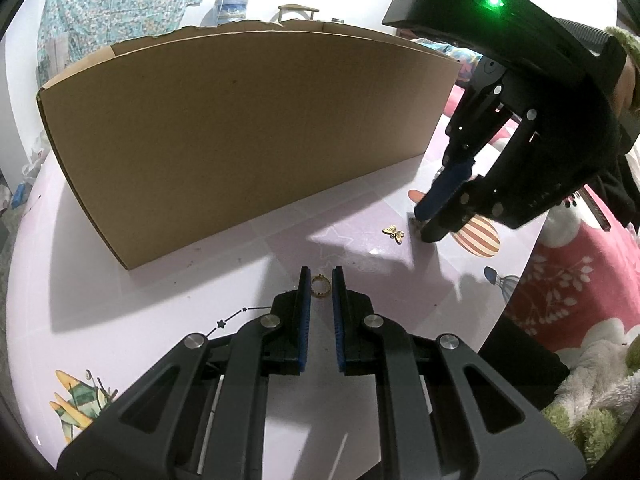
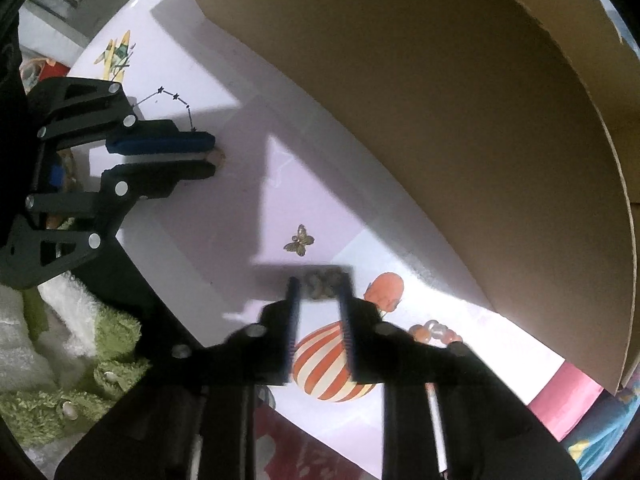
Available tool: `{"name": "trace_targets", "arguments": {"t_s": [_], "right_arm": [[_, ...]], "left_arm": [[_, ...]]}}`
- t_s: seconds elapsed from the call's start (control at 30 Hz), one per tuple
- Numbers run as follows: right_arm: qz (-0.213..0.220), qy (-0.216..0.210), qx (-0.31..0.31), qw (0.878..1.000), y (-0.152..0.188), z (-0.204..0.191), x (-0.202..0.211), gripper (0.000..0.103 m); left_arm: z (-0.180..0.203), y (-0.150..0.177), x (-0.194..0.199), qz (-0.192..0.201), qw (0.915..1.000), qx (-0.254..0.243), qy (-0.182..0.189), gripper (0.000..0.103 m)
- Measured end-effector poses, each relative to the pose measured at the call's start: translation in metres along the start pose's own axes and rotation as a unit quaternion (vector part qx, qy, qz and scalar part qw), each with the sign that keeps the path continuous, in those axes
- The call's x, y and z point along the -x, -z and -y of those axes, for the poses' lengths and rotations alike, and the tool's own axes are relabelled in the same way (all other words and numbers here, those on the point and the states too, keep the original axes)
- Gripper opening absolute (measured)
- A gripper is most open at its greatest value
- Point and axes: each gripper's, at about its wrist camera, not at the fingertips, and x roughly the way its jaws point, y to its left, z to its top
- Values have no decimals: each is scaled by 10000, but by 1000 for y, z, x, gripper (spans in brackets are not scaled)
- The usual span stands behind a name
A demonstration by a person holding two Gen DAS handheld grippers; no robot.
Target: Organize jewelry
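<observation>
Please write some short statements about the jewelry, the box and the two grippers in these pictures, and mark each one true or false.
1. A gold ring sits between the jaws of the left gripper. True.

2. The butterfly charm lies inside the cardboard box. False: it lies on the table, in front of the box.

3. The right gripper points down at the table, close to the butterfly charm. True.

4. The table is plain wood. False: it is pale, with printed pictures such as a striped balloon.

5. A pink bead bracelet hangs over the box wall. False: it lies on the table beside the right gripper.
</observation>
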Motion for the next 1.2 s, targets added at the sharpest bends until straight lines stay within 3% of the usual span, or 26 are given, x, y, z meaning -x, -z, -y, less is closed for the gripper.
{"name": "trace_targets", "arguments": {"t_s": [0.43,0.5,0.53,0.73,0.8,0.87,0.9,1.2], "right_arm": [[129,-137,-120,9998,10,6,-1,11],[131,-172,-106,9997,11,6,-1,2],[141,-176,-106,9997,12,6,1,2],[271,26,-52,9996,17,2,9,2],[288,27,-20,9996,17,-1,11,7],[319,100,7,9994,16,-2,13,29],[330,120,21,9994,15,-3,14,31],[176,25,-25,9998,8,-2,14,27]], "left_arm": [[0,0,0,-5,10000,-19,-9,10],[0,0,0,-5,10000,-22,-15,10],[0,0,0,-6,10000,-20,-18,10],[0,-1,0,-7,10000,-35,-14,10],[0,-2,0,-7,10000,-41,-15,10],[0,-2,0,-7,10000,-37,-14,10],[0,-2,0,-5,10000,-35,-15,10],[-1,-4,2,-3,10000,-14,2,10]]}}
